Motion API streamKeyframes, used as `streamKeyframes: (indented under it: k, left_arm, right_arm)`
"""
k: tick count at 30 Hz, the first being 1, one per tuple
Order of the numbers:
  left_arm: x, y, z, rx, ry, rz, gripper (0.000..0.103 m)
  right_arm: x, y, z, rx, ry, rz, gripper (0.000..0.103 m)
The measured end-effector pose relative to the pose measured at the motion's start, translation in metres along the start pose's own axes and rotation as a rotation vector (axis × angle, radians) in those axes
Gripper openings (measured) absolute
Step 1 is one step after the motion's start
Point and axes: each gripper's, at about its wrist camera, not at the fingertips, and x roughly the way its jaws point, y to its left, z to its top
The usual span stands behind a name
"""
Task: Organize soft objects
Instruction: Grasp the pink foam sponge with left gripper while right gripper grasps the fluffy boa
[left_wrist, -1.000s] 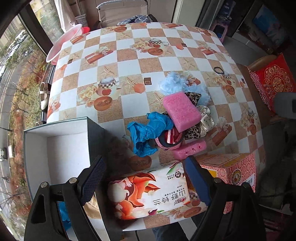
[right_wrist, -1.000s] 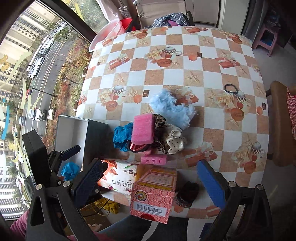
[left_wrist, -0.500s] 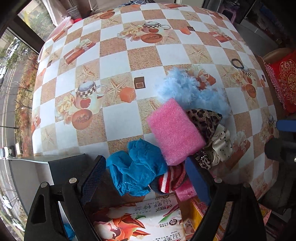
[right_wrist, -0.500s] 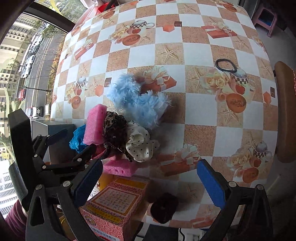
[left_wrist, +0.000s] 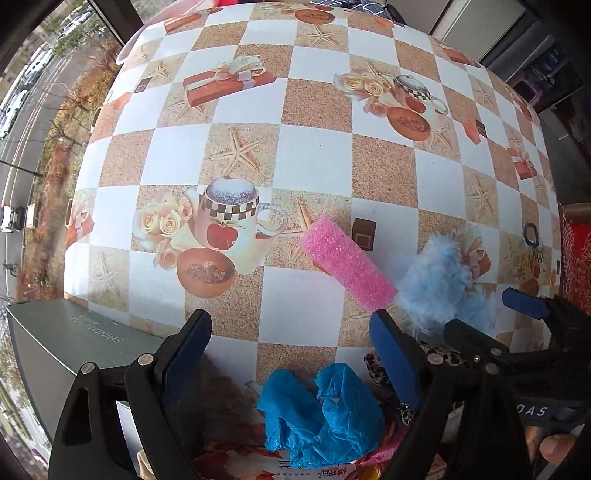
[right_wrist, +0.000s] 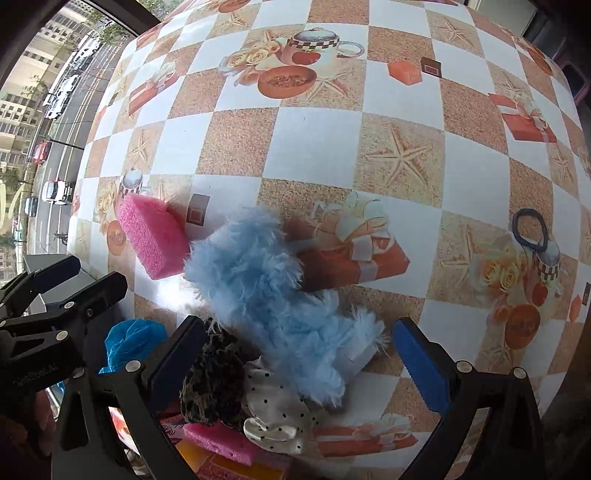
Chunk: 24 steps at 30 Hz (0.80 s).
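Both grippers hang over the pile of soft things at the near edge of the table (left_wrist: 314, 162), nothing picked yet. Left gripper (left_wrist: 291, 354) points straight down, jaws wide, empty, straddling the blue crumpled cloth (left_wrist: 325, 417). Right gripper (right_wrist: 299, 365) tilts steeply down, jaws wide, empty, over the blue fluffy piece (right_wrist: 273, 291) and leopard scrunchie (right_wrist: 212, 384). Advice: pinch the cloth at its bunched middle, not a loose flap (it will trail). The grey box (left_wrist: 74, 354) sits left, likely the destination. Pink sponge (left_wrist: 345, 267) lies just beyond.
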Motion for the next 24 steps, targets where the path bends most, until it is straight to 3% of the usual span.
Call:
streamKeyframes:
  k: [2,6,13,19,24]
  left_arm:
    - [0.006,0.002,0.003,-0.012,0.018,0.013,0.09]
    - [0.013,0.008,0.008,-0.068,0.05,-0.057,0.09]
    - [0.01,-0.005,0.019,-0.046,0.042,-0.092,0.09]
    - [0.021,-0.006,0.03,-0.094,0.082,-0.11,0.09]
    - [0.035,0.001,0.035,-0.157,0.119,-0.121,0.09]
  right_arm:
    - [0.012,0.004,0.004,-0.022,0.012,-0.016,0.103]
    - [0.027,-0.004,0.002,-0.043,0.028,-0.065,0.103]
    - [0.018,-0.065,-0.011,0.047,0.009,-0.195,0.103]
    - [0.007,-0.106,-0.029,0.125,-0.009,-0.148,0.103]
    - [-0.007,-0.092,-0.028,0.029,-0.087,-0.134,0.103]
